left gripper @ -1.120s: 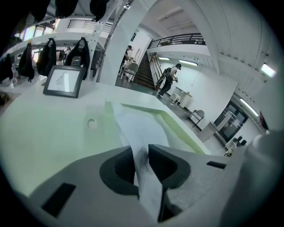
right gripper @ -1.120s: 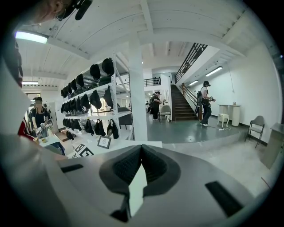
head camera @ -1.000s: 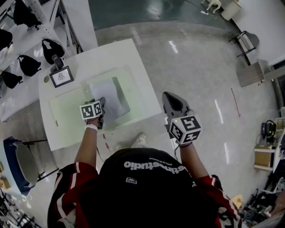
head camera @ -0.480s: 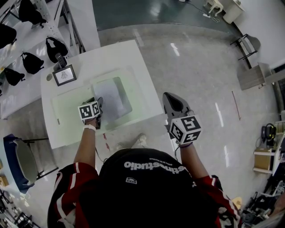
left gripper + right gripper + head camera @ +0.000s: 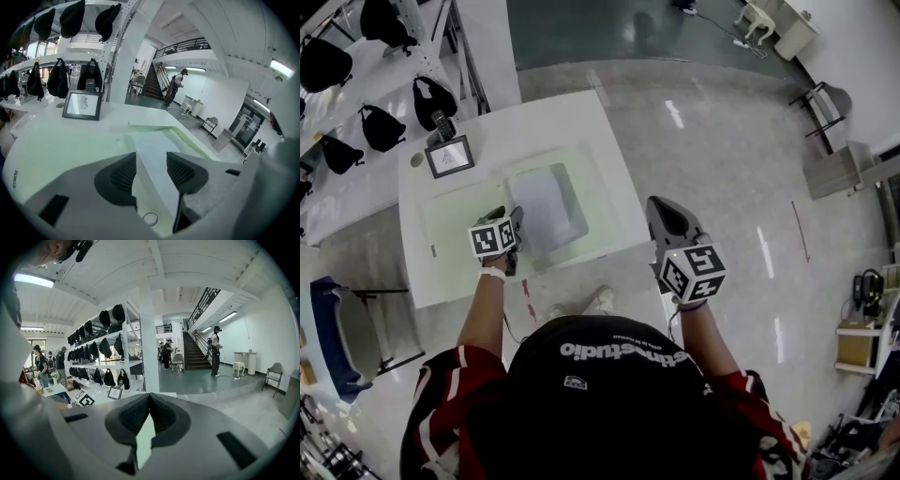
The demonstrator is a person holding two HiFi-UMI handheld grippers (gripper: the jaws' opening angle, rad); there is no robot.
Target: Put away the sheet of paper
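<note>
The white sheet of paper [image 5: 547,205] lies flat in a pale green tray [image 5: 450,220] on the white table [image 5: 562,117]. My left gripper [image 5: 513,221] sits at the sheet's near-left edge. In the left gripper view its jaws [image 5: 151,159] stand open, and the paper [image 5: 152,140] shows through the gap, not pinched by either pad. My right gripper [image 5: 662,206] hangs off the table's right side over the floor. Its jaws [image 5: 149,398] are shut with nothing in them.
A small framed picture [image 5: 450,157] and a dark handset [image 5: 441,125] stand at the table's far left. Shelves with black bags [image 5: 380,127] run along the left. A blue chair [image 5: 347,328] stands near left. Polished floor [image 5: 722,159] spreads to the right.
The sheet was bent up at its near corner by the left gripper; now it lies flat and the left jaws stand apart. The right gripper has stayed in place.
</note>
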